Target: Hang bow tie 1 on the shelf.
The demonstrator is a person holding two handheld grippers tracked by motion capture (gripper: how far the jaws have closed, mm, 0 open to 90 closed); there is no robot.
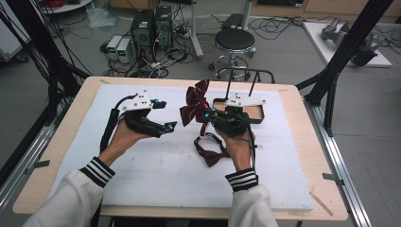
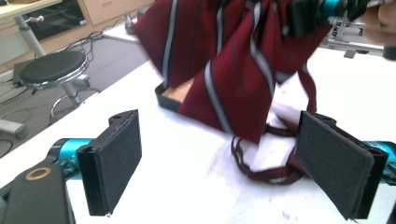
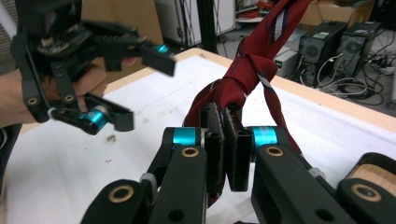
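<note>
A dark red striped bow tie (image 1: 194, 100) hangs in the air over the white mat, and my right gripper (image 1: 208, 115) is shut on its knot. In the right gripper view the pads (image 3: 215, 140) pinch the red cloth (image 3: 247, 70) just below the knot. My left gripper (image 1: 165, 115) stands open a short way to the left of the tie, with nothing between its pads (image 2: 114, 158). From the left gripper view the tie (image 2: 224, 60) hangs ahead with its strap loop (image 2: 266, 173) resting on the mat. A second dark red bow tie (image 1: 211, 152) lies flat on the mat beneath my right hand.
A shallow wooden tray with a black rim (image 1: 257, 118) sits just behind my right gripper. The white mat (image 1: 142, 165) covers most of the wooden table. Beyond the far edge stand a black stool (image 1: 235, 40) and computer towers (image 1: 151, 28).
</note>
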